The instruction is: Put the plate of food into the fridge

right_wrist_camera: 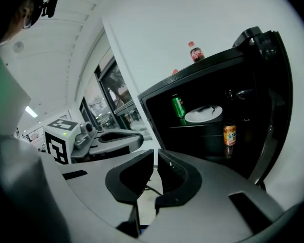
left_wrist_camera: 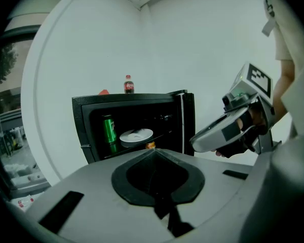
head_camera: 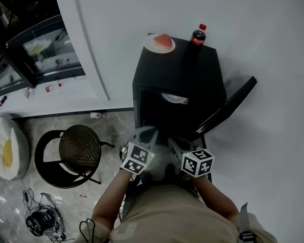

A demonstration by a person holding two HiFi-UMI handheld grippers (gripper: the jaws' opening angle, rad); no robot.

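We see two plates at the fridge (head_camera: 192, 77), so the task's thing is not certain. One plate (head_camera: 150, 45) with a red slice (head_camera: 163, 40) stands on top of the fridge, just beside a cola bottle (head_camera: 197, 36). A white plate (left_wrist_camera: 136, 135) lies inside the fridge on the shelf, next to a green can (left_wrist_camera: 109, 129), and we cannot tell if it carries food. This fits a plate already stored as well as one waiting on top. The left claw (left_wrist_camera: 153, 152) is closed and holds nothing. The right claw (right_wrist_camera: 155, 156) is narrow, with only a thin slit, also holding nothing. Both are in front of the fridge, whose door (head_camera: 232, 104) stands open. A careless reach over the fridge could knock over the bottle. A tilted plate could drop the slice. The shelf inside the fridge also has little free room.
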